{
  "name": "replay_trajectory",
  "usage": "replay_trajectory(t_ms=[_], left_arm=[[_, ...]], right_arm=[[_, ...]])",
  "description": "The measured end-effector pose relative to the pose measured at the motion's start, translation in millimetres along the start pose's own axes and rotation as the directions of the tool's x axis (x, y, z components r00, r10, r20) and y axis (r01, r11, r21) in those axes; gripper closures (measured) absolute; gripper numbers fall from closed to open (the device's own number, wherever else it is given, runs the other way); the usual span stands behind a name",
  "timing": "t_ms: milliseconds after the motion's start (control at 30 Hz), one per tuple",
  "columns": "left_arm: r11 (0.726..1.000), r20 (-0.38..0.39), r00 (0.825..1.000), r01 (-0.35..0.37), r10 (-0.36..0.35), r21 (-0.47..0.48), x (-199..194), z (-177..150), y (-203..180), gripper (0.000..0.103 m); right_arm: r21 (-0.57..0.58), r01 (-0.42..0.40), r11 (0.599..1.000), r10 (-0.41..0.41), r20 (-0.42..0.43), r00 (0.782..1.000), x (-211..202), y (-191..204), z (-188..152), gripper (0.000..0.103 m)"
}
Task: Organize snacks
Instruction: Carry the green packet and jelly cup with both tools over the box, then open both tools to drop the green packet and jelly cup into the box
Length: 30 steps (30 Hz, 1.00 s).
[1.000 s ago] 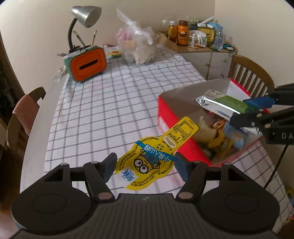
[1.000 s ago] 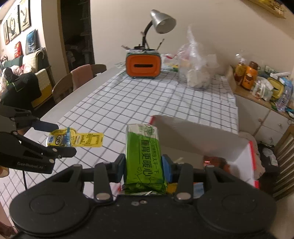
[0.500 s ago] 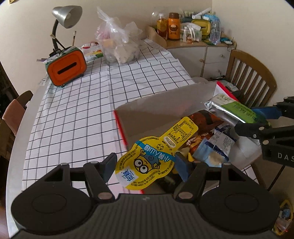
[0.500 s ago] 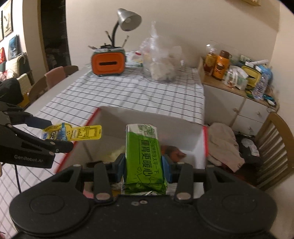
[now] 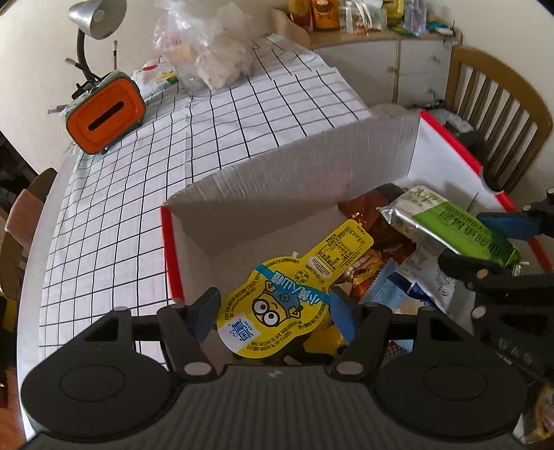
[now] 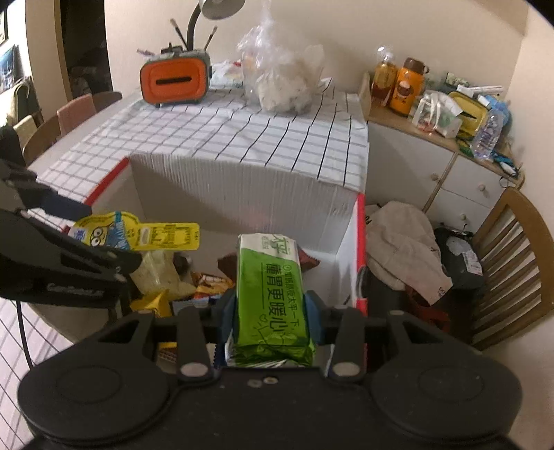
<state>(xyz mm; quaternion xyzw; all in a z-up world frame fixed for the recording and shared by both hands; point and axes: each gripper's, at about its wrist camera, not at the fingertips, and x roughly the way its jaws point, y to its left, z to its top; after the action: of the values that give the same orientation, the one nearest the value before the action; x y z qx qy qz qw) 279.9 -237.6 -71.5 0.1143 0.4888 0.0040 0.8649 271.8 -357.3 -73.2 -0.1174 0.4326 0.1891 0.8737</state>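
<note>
Snacks sit in both sets of jaws, and both hang over the open cardboard box. A yellow Minion pouch lies flat between the blue pads of the left gripper, which is closed on its wide body, the narrow printed tab sticking out ahead of the jaws over the box floor. A green foil packet stands lengthwise in the right gripper, whose jaws are drawn narrow and clamp its sides, the silver top end reaching forward past the pads.

From the left wrist view the green packet and the right gripper's black fingers show to the right of the left jaws; from the right wrist view the Minion pouch and the left gripper show to the left of the right jaws.

Below and just ahead of both jaws, loose wrappers already lie in the box: a brown packet, a blue-and-white sachet and some yellow bags.

Beyond the box's far wall, the checked tablecloth covers the bench. Far ahead of the jaws stand an orange tissue box, a desk lamp and a clear plastic bag. To the right of the jaws are a wooden chair and a white cabinet crowded with bottles.
</note>
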Motion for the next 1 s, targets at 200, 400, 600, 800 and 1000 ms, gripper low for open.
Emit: replay_trajectory(t_ms=[200,400,600,800,1000], left_arm=[[1.000,-0.029,0.999,-0.023,0.024,0.016,12.4,1.0,-7.2,0.035],[1.000,-0.049,0.999,-0.017,0.018,0.021,17.1,3.0,-7.3,0.034],[1.000,-0.053,0.999,-0.005,0.006,0.016,16.7,3.6,-6.2,0.034],[1.000,-0.035,0.999,0.009,-0.009,0.009,11.2,1.6,-3.3,0.032],[0.999,-0.012,0.999,0.039,-0.039,-0.024,-0.2,-2.0,4.2,0.027]], right_arm=[[-0.032,-0.003,0.999,0.003,-0.024,1.000,13.7,5.9,-3.1,0.062],[-0.043,-0.006,0.999,0.004,-0.044,0.999,21.2,8.8,-5.2,0.062],[-0.031,-0.032,0.999,0.030,-0.042,0.999,21.0,7.3,-4.6,0.061],[0.011,-0.073,0.997,0.073,-0.014,0.997,10.3,-0.4,-3.3,0.051],[0.041,-0.095,0.995,0.094,0.025,0.995,-7.4,-4.9,-2.3,0.031]])
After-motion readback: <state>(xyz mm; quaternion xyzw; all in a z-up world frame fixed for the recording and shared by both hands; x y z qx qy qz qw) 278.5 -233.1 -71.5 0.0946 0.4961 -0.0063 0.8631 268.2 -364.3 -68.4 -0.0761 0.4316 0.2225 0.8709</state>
